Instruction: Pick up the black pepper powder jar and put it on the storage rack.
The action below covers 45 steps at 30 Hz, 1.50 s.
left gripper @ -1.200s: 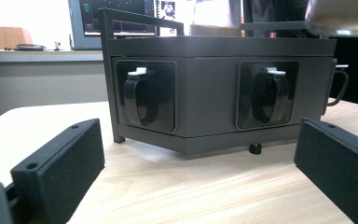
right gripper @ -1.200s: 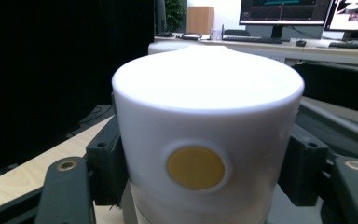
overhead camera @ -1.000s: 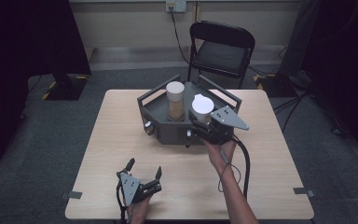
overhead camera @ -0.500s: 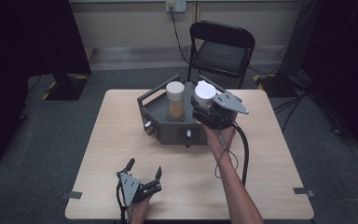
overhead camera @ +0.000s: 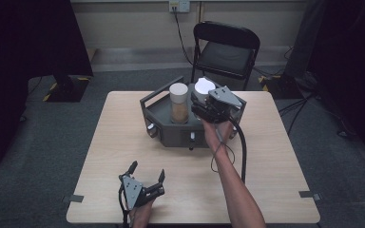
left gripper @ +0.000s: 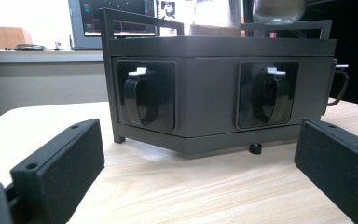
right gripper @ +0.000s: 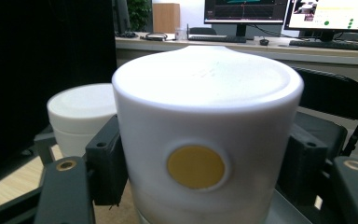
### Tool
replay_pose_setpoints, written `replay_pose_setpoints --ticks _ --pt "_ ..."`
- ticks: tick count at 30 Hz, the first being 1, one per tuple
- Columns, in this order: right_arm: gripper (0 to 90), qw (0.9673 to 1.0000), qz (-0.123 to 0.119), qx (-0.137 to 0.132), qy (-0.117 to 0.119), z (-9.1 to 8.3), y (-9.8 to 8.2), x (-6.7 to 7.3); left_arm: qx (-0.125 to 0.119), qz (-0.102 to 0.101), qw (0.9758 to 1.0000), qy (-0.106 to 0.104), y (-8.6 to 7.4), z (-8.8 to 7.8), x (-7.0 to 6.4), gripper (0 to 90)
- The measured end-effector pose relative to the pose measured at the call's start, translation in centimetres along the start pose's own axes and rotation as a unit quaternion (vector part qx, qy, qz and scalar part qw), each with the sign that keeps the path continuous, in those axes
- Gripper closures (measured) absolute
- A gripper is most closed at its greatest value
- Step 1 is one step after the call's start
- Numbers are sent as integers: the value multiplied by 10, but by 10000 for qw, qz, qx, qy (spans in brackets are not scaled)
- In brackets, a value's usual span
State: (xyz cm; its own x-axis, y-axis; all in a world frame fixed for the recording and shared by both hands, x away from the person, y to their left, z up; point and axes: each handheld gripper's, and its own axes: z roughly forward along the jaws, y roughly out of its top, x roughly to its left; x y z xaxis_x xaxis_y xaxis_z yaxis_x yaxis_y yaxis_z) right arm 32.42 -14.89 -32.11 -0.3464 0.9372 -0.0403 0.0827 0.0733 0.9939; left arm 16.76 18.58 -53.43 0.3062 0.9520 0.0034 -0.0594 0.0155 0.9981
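Observation:
A dark grey six-sided rack stands mid-table. In it stands a clear jar of tan powder with a white lid. My right gripper is shut on a second white-lidded jar and holds it over the rack's back right part. In the right gripper view this jar, with a yellow dot on its lid, sits between the fingers; the other jar is behind on the left. My left gripper rests open near the table's front edge, facing the rack, with nothing between its pads.
The rack's front faces carry black levers with white tabs. A black folding chair stands beyond the table's far edge. Bare wooden table lies right and left of the rack. A cable trails from the right gripper along the forearm.
My right gripper has carried the white-lidded jar away from the person, toward the rack's back. The left gripper has stayed put.

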Motion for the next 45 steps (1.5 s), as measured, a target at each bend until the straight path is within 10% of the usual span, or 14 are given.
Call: replay_pose_setpoints --ticks 45 --pt "305 9996 173 200 -43 22 -26 -8 -3 -1 10000 7 0 0 0 9"
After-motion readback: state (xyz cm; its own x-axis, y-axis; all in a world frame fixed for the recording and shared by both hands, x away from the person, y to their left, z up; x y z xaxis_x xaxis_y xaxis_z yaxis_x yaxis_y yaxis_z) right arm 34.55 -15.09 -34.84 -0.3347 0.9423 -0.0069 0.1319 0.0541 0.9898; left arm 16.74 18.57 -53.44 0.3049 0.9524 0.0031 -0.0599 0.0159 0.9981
